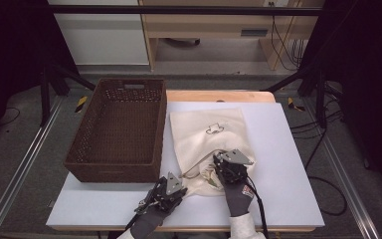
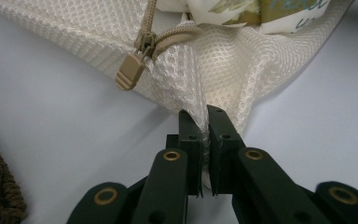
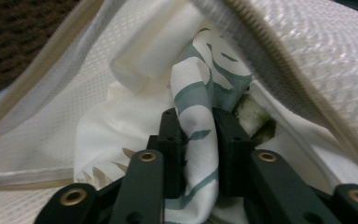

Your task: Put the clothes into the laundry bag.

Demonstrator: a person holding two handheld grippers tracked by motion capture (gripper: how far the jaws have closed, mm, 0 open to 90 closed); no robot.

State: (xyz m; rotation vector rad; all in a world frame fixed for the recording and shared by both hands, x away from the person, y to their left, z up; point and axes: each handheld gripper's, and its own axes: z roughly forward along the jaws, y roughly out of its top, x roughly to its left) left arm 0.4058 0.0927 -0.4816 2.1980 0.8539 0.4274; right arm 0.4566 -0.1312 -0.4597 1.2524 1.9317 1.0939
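Low in the middle of the high view, a cream mesh laundry bag (image 1: 210, 144) lies flat on the white table (image 1: 283, 164), its unzipped mouth toward the bottom edge, and a white cloth with green print (image 3: 200, 116) sits bunched in that opening. Judging by this, the step is drawing the cloth out of the bag, and it should go best with one steady pull toward the bottom of the frame while the bag's corner is held firmly down, keeping the fabric off the zipper (image 2: 137, 60). The right tool (image 1: 230, 168) is clamped on a fold of the cloth, its gloved hand (image 1: 238, 196) reaching up from the bottom edge. The left tool (image 1: 165, 191) is pinched shut on the bag's mesh corner, lower left of the bag, beside the brown basket (image 1: 117, 127).
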